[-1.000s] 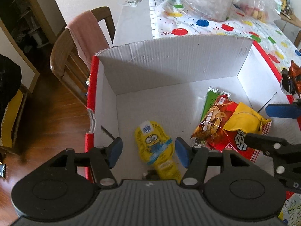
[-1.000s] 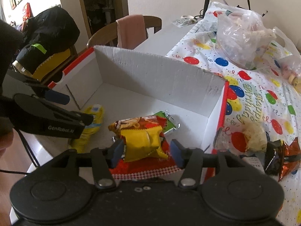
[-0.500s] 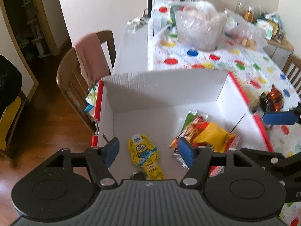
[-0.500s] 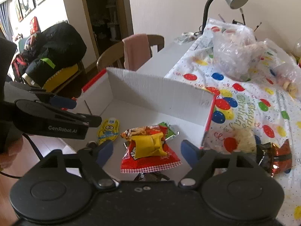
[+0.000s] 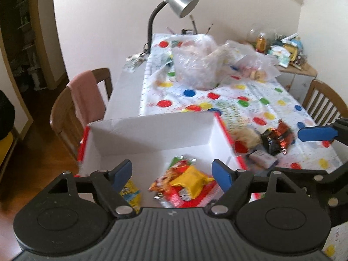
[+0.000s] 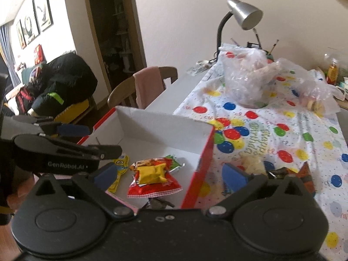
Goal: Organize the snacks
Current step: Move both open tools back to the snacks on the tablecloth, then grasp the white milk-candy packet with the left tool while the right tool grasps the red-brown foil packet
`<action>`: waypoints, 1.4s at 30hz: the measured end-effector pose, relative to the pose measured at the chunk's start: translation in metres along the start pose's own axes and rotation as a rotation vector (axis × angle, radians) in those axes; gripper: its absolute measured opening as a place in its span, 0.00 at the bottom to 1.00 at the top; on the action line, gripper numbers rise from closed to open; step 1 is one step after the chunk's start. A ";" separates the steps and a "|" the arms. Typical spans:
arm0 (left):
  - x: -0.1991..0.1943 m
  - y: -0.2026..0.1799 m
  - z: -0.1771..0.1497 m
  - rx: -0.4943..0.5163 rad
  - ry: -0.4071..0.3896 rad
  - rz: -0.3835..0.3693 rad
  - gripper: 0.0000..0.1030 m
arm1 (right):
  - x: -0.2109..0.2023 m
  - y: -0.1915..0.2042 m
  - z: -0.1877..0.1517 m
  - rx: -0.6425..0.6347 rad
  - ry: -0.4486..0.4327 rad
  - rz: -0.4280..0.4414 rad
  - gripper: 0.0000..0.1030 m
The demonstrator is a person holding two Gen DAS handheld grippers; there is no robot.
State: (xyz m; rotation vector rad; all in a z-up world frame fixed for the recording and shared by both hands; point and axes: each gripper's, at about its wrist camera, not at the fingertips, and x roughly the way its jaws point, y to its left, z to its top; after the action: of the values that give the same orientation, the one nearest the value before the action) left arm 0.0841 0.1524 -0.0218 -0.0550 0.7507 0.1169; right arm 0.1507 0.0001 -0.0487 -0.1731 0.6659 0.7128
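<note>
**A lived-in home dining room**

A dining table (image 6: 322,130) wears a balloon-print birthday cloth, with wooden chairs (image 5: 63,117) around it, one draped with a pink towel (image 5: 86,95). A desk lamp (image 6: 241,17) stands at the far end against a plain wall, beside plastic bags (image 6: 245,76) of food. Framed pictures (image 6: 34,15) hang far left, above a sofa heaped with jackets (image 6: 65,82). A wood floor (image 5: 26,163) and a doorway to shelves (image 6: 117,32) complete it.
</note>
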 end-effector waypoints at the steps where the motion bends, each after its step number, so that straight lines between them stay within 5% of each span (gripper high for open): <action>1: -0.002 -0.006 0.000 0.000 -0.008 -0.004 0.78 | -0.003 -0.005 -0.001 0.004 -0.007 0.001 1.00; 16: 0.024 -0.114 0.004 -0.008 0.001 -0.068 0.82 | -0.052 -0.124 -0.034 0.112 -0.056 -0.042 1.00; 23: 0.051 -0.155 0.005 -0.004 0.041 -0.028 0.82 | -0.055 -0.179 -0.047 0.107 -0.026 -0.083 1.00; 42: 0.175 -0.212 0.014 -0.049 0.334 0.118 0.82 | 0.036 -0.277 -0.065 0.006 0.175 -0.109 1.00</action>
State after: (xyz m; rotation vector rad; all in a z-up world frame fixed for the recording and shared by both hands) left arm 0.2473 -0.0413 -0.1296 -0.0775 1.0848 0.2428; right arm 0.3195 -0.2122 -0.1423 -0.2671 0.8190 0.5949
